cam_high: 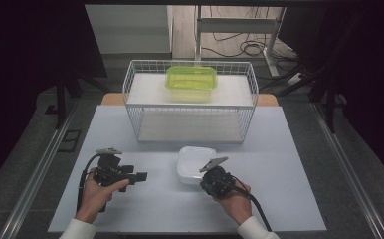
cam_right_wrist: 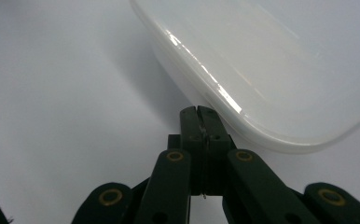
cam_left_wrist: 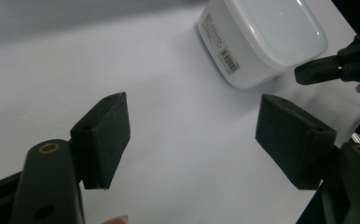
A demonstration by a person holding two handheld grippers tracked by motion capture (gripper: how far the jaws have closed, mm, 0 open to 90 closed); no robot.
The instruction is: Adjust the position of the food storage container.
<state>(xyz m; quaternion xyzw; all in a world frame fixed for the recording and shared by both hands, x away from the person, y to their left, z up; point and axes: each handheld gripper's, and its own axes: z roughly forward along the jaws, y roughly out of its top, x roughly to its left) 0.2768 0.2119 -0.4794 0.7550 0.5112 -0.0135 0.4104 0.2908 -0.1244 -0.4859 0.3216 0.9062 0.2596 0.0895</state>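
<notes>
Right gripper view — hand-held gripper [cam_right_wrist: 200,122] pressed closed, tips beside white container [cam_right_wrist: 271,70].

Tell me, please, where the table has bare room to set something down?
Bare table lies right of the white container, and left of the wire basket. It is crowded between left gripper and right gripper.

The high view is dim and soft, its left and right margins nearly black, while the pale surface [cam_high: 170,199] stands brightest. In the right gripper view a streak of glare runs along the rim of the white container [cam_right_wrist: 271,70] (a soft shadow falls beneath it), and the near jaws look blurred. The left gripper view is evenly lit.
</notes>
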